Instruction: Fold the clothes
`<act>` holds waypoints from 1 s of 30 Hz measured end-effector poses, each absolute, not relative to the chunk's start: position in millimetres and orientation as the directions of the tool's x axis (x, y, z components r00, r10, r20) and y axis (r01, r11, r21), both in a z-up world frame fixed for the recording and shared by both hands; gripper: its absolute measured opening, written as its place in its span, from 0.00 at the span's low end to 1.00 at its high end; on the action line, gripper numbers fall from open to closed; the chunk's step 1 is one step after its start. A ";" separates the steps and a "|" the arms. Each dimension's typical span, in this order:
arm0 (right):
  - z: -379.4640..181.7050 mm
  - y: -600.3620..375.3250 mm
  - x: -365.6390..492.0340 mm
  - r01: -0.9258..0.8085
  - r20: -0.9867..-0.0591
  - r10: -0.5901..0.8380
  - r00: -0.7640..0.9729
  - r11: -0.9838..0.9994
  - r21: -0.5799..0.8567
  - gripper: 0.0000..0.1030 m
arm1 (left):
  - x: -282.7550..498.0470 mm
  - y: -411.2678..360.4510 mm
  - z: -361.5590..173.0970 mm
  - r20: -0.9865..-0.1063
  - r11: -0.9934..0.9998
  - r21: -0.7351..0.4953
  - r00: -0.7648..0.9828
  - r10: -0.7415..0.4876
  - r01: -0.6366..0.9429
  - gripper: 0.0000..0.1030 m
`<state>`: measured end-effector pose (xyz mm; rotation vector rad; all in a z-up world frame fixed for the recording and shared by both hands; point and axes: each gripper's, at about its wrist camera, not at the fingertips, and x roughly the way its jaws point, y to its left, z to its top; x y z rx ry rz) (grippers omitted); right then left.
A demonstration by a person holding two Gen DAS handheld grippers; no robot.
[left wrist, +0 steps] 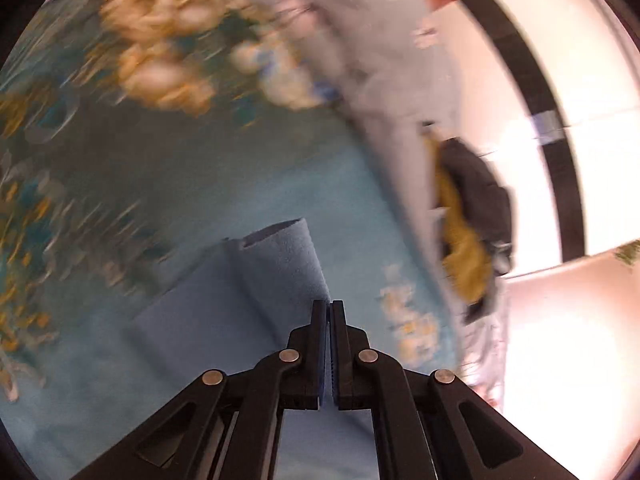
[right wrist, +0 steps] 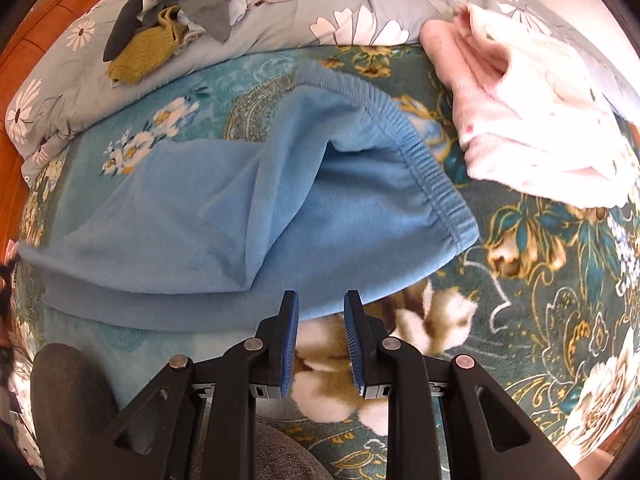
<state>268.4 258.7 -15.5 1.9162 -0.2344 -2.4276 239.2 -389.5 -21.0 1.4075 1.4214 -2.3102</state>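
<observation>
Right view only: the blue fleece trousers spread nearly whole across the teal floral blanket, elastic waistband toward the right; a pink and white garment lies beyond the waistband, apart from the trousers; a heap of dark, grey and mustard clothes sits on the grey daisy-print quilt at the far side; a grey-clad knee shows at the lower left.
Left view only: badly blurred; a rolled fold of the same blue fleece stands up just ahead of the tips; a dark and mustard garment hangs at the bed's edge; pale floor with a black stripe beyond.
Left tongs: pressed together; blue cloth meets the tips, but whether it is pinched I cannot tell.
Right tongs: narrowly apart, nothing between them; tips just over the near hem of the trousers, the blanket's white flower below.
</observation>
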 end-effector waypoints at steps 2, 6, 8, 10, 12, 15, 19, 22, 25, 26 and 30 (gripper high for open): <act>-18.5 256.5 269.2 -0.062 -0.964 -0.131 -0.233 -0.987 0.150 0.23 | 255.6 -396.6 -42.0 -0.766 -0.535 -0.637 -0.537 0.355 0.555 0.02; -19.6 257.3 266.1 -0.090 -0.955 -0.173 -0.240 -0.976 0.199 0.23 | 279.4 -407.4 -61.1 -0.736 -0.423 -0.677 -0.567 0.370 0.603 0.03; -18.6 259.4 262.9 -0.115 -0.946 -0.203 -0.254 -0.964 0.238 0.24 | 283.4 -409.6 -63.2 -0.690 -0.364 -0.723 -0.601 0.402 0.587 0.05; -17.7 261.9 258.6 -0.146 -0.934 -0.234 -0.268 -0.949 0.280 0.31 | 279.9 -405.1 -57.7 -0.682 -0.379 -0.731 -0.607 0.408 0.567 0.19; -18.6 265.3 252.0 -0.189 -0.920 -0.271 -0.285 -0.924 0.331 0.33 | 273.3 -398.2 -53.8 -0.681 -0.396 -0.733 -0.600 0.420 0.554 0.42; -25.0 268.9 238.3 -0.266 -0.911 -0.291 -0.293 -0.890 0.370 0.34 | 261.3 -388.3 -54.5 -0.700 -0.422 -0.714 -0.569 0.431 0.559 0.43; -32.7 271.2 216.4 -0.353 -0.909 -0.286 -0.302 -0.853 0.385 0.34 | 248.6 -386.8 -55.4 -0.766 -0.489 -0.643 -0.507 0.396 0.589 0.41; -31.5 268.3 200.9 -0.387 -0.926 -0.240 -0.292 -0.856 0.344 0.34 | 242.6 -384.3 -52.7 -0.791 -0.503 -0.611 -0.488 0.368 0.611 0.37; -16.5 263.3 192.6 -0.394 -0.948 -0.104 -0.301 -0.891 0.223 0.34 | 237.6 -385.1 -48.0 -0.803 -0.519 -0.595 -0.480 0.354 0.613 0.31; -10.7 262.1 190.9 -0.393 -0.948 -0.070 -0.312 -0.898 0.196 0.34 | 233.7 -384.9 -45.7 -0.806 -0.531 -0.590 -0.477 0.351 0.607 0.25; -1.0 253.5 180.1 -0.338 -0.945 -0.042 -0.325 -0.928 0.157 0.34 | 230.8 -390.8 -47.5 -0.811 -0.562 -0.583 -0.458 0.363 0.587 0.07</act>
